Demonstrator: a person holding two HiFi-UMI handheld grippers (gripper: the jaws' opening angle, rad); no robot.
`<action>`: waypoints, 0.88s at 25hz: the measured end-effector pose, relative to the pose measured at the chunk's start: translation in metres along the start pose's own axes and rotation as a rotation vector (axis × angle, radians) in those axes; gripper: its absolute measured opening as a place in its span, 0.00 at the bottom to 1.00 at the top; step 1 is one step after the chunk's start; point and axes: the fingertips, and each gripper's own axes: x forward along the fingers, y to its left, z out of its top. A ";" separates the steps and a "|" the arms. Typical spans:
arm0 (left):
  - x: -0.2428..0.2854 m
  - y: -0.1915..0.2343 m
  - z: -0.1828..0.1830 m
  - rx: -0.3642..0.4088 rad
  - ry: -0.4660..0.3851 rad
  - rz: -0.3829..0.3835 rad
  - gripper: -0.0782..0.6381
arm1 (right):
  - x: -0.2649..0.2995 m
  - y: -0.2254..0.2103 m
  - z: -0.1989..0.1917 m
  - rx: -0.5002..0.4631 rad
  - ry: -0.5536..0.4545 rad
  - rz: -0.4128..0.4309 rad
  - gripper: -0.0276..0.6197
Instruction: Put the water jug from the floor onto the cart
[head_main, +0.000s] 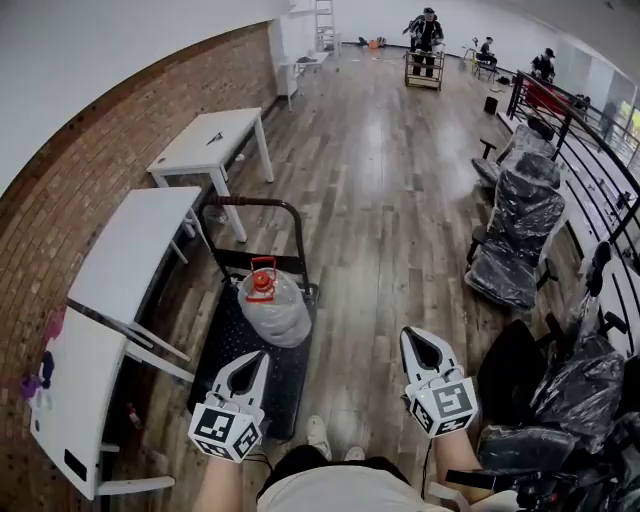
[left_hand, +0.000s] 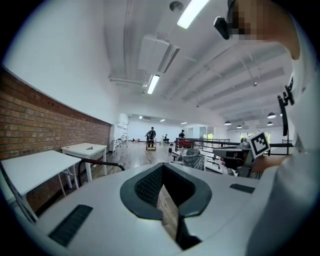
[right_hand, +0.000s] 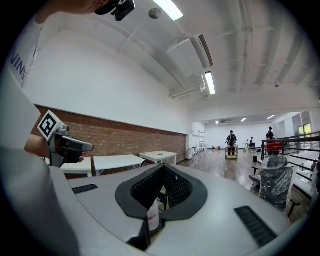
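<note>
Water jug (head_main: 272, 308) stands on the black deck of the cart (head_main: 298, 392). It sits at the far end, just in front of the cart's upright handle (head_main: 256, 203) and about midway between the deck's left and right edges. It is clear, with a red cap and a red carrying ring on top, and nothing touches it.

In the head view, the left hand-held gripper (head_main: 262, 356) hangs over the near left part of the deck. Its tip points toward the jug, which lies ahead of it and a little to its right, with bare deck between them. The left gripper view shows its two jaws drawn together with nothing between them.

The right hand-held gripper (head_main: 408, 334) is held over the wooden floor (head_main: 380, 220), off the cart's right edge and well apart from the jug, which lies ahead and to its left. The right gripper view shows its jaws likewise closed and holding nothing. Both point out roughly level into the room rather than down at the cart.

White tables (head_main: 135, 250) stand along the brick wall (head_main: 60, 190) to the cart's left, and chairs wrapped in plastic (head_main: 520, 225) line the railing on the right. People stand around another cart far down the room.
</note>
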 end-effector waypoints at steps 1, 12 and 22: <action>-0.004 -0.003 0.002 0.006 0.004 0.001 0.11 | -0.005 0.002 -0.001 0.007 0.000 0.002 0.05; -0.050 0.018 0.021 0.043 -0.058 0.067 0.11 | -0.001 0.051 0.005 -0.028 -0.002 0.070 0.05; -0.119 0.094 0.024 0.006 -0.112 0.135 0.11 | 0.048 0.158 0.038 -0.116 0.004 0.183 0.05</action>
